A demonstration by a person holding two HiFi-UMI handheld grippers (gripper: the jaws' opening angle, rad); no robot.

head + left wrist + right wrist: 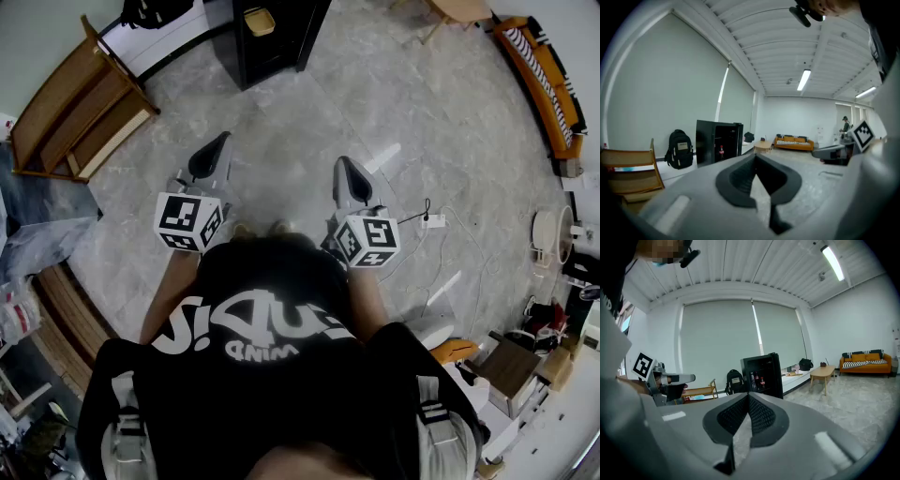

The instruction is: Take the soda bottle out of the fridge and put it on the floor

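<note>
A black fridge (272, 33) stands at the far side of the floor, well ahead of both grippers. In the left gripper view a small red-labelled bottle (721, 151) shows inside the fridge (717, 140). The right gripper view shows two bottles (757, 380) on a shelf of the fridge (761, 376). My left gripper (222, 139) and right gripper (341, 161) are held side by side in front of the person's chest, pointing toward the fridge. Both are shut and empty, the left gripper (755, 159) and right gripper (749, 397) jaws meeting at their tips.
A wooden shelf unit (80, 108) lies at the left, and a black backpack (679, 149) sits beside the fridge. An orange sofa (548, 80) and a low wooden table (822, 373) stand at the right. A white cable (427, 225) and boxes (511, 370) lie to the right of the person.
</note>
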